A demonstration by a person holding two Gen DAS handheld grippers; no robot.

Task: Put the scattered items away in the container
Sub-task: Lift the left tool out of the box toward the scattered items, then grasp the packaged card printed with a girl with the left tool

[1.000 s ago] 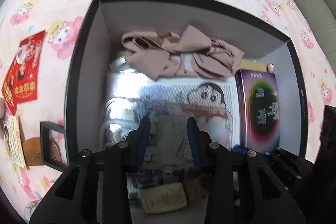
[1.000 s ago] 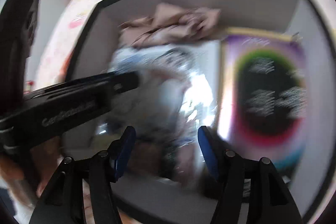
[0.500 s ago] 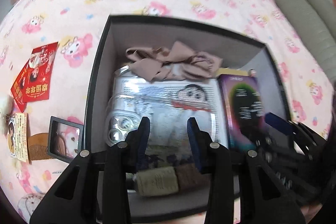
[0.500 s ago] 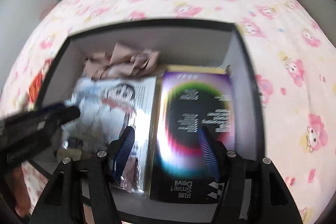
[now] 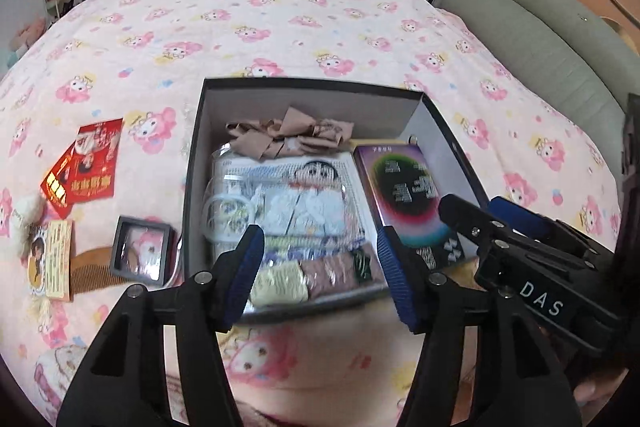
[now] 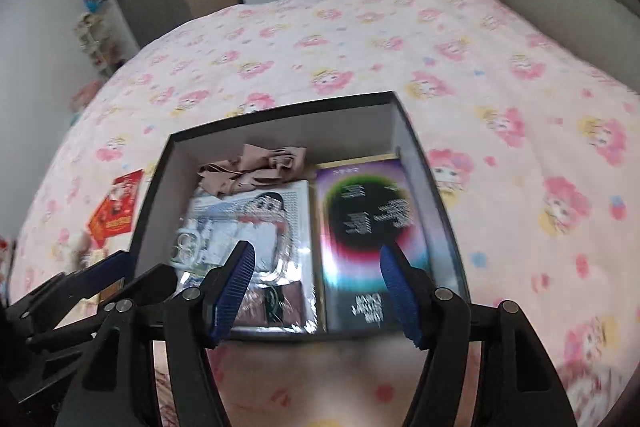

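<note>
- Both tools empty: my left tool point(image 5: 320, 267) has just been opening, jaws wide with nothing between; my right tool point(image 6: 316, 283) gapes too.
- Leftovers lie on the bed left of the box point(image 5: 196, 163): black frame point(image 5: 142, 251) just beside its left wall, comb point(image 5: 98, 273), red packets point(image 5: 86, 167) further out.
- Left tool is nearer; frame's nearly square, any axis works.

Both wrist cameras look steeply down from above the near edge of the box point(image 5: 316, 85), left view from its left, right view from its right, sharing its contents and the bed point(image 6: 360, 39).
</note>
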